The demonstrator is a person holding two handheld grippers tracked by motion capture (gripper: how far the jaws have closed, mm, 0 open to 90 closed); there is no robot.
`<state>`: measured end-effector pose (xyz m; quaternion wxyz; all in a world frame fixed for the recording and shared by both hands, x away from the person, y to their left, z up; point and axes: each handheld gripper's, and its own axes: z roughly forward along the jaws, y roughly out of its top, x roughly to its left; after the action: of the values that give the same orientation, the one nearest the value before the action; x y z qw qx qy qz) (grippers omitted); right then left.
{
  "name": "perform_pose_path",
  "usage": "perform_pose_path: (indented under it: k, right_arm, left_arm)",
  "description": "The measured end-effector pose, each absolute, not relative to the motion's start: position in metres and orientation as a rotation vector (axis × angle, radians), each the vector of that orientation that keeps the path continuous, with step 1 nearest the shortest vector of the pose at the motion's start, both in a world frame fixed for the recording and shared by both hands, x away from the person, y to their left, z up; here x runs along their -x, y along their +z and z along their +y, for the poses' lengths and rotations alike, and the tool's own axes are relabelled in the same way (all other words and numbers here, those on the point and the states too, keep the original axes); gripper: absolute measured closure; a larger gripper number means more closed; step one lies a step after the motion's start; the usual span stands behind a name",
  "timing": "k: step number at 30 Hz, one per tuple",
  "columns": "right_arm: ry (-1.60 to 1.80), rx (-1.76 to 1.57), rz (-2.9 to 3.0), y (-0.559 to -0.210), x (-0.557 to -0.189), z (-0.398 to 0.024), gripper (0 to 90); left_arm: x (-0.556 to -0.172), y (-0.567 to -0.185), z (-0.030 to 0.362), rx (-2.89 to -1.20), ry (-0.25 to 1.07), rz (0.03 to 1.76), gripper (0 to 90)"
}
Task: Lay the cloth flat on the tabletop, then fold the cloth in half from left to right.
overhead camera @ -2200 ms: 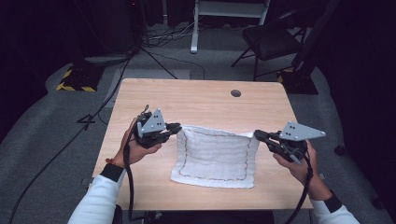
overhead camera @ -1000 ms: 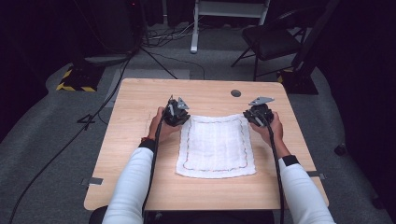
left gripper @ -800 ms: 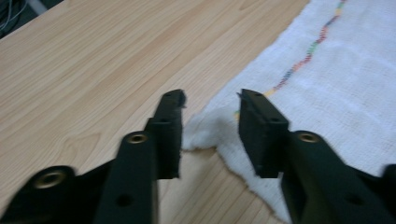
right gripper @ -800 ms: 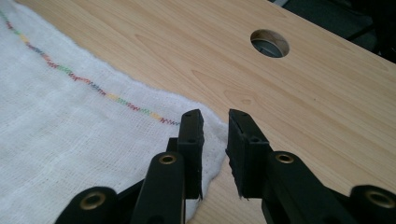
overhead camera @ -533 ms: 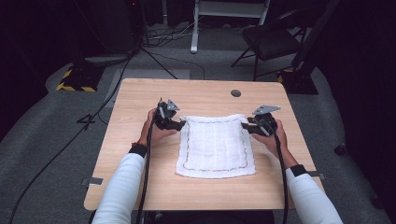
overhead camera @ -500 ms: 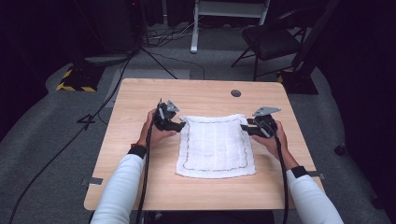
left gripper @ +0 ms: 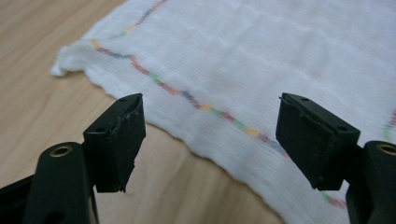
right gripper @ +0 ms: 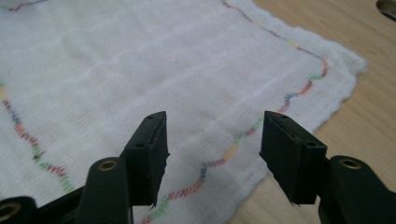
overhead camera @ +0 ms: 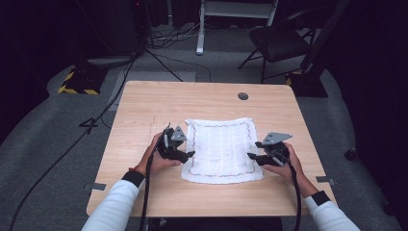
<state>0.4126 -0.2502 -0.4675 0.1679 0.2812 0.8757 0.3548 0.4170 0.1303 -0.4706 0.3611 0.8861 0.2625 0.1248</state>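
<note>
Both my claws, left (overhead camera: 188,155) and right (overhead camera: 251,157), have just sprung open and empty beside the flattened cloth (overhead camera: 220,149), now released, likely ready for folding.

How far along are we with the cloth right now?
Done: the white cloth lies spread flat on the table. In hand: nothing; the left gripper and right gripper, jaws just opened, hover at its side edges. Left: probably gripping those edges to fold.
</note>
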Motion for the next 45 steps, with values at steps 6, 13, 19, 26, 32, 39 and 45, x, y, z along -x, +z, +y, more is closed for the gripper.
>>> perform_pose_path:
  k: [6, 13, 19, 26, 32, 39, 45]
  right_arm:
    - [0.943, -0.760, 2.546, -0.478, -0.396, -0.250, 40.2]
    - [0.906, -0.814, 2.566, -0.487, -0.384, -0.266, 37.5]
    - [0.954, -0.869, 2.536, -0.490, -0.375, -0.282, 37.1]
    - [0.940, -0.872, 2.527, -0.490, -0.365, -0.288, 35.2]
    - [0.920, -0.877, 2.520, -0.489, -0.365, -0.289, 32.1]
    - [0.950, -0.839, 2.499, -0.481, -0.365, -0.285, 32.4]
    - [0.995, -0.797, 2.493, -0.473, -0.365, -0.272, 34.2]
  left_arm:
    - [-0.397, -0.477, 0.133, -2.321, 0.298, 0.652, 24.2]
    - [-0.378, -0.491, 0.128, -2.397, 0.275, 0.631, 23.2]
    - [-0.363, -0.494, 0.125, -2.372, 0.278, 0.622, 24.4]
    - [-0.346, -0.495, 0.119, -2.365, 0.241, 0.608, 24.8]
    - [-0.340, -0.487, 0.120, -2.348, 0.257, 0.576, 20.8]
    - [-0.356, -0.478, 0.136, -2.279, 0.303, 0.658, 19.5]
    - [-0.382, -0.471, 0.148, -2.229, 0.335, 0.732, 19.5]
